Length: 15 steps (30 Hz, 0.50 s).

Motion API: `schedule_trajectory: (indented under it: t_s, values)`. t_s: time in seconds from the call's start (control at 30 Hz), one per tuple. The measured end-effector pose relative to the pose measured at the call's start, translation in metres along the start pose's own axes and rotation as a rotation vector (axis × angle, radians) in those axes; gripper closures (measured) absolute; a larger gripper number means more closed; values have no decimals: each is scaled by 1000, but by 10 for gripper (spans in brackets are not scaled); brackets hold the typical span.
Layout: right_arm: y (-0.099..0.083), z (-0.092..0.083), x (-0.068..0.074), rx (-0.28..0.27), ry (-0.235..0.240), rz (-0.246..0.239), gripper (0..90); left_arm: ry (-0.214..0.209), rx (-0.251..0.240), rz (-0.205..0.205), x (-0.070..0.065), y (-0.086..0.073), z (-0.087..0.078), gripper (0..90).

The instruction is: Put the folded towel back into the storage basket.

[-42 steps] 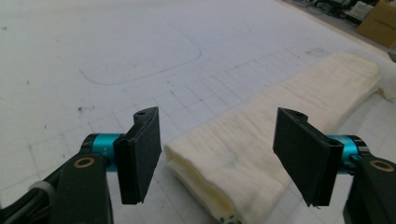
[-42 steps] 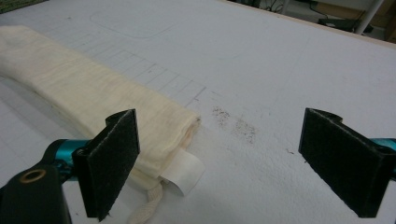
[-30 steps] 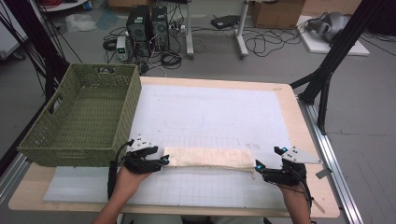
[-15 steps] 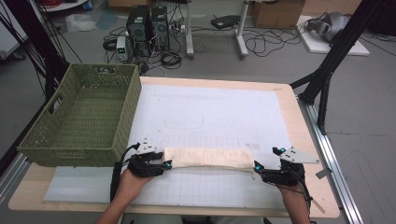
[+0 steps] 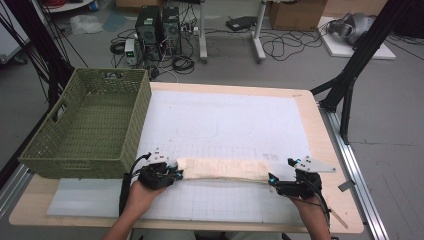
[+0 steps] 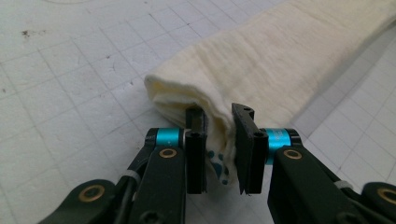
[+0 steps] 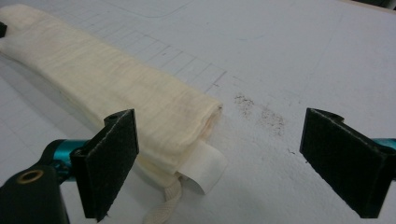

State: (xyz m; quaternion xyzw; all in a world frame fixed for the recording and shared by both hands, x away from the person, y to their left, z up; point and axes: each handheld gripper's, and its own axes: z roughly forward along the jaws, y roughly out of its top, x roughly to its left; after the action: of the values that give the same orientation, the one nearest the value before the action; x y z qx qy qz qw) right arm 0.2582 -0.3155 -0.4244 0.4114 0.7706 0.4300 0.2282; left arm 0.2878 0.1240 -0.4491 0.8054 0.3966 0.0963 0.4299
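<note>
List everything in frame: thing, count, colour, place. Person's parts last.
Folded cloth: 1, cream, near edge of the mat, lying between the two grippers.
Basket: 1, olive green, left end of the table.
Mat: 1, white with a grid, covering the tabletop.
Table: 1, light wood.
Computer towers: 2, black, on the floor beyond the table.
Left gripper: 1, black, jaws just closing on the cloth's left end.
Right gripper: 1, black, jaws wide at the right end.
Hands: 2, one on each gripper.
</note>
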Motion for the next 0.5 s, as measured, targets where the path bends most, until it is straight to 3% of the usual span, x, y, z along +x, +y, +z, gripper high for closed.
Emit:
schedule_trajectory:
  t_s: [0.27, 0.5]
  values:
    - [-2, 8, 7, 25, 25, 5, 112, 2, 1, 12, -1, 0, 0, 773]
    - [-8, 14, 9, 45, 34, 23, 279, -1, -6, 0, 0, 0, 0, 765]
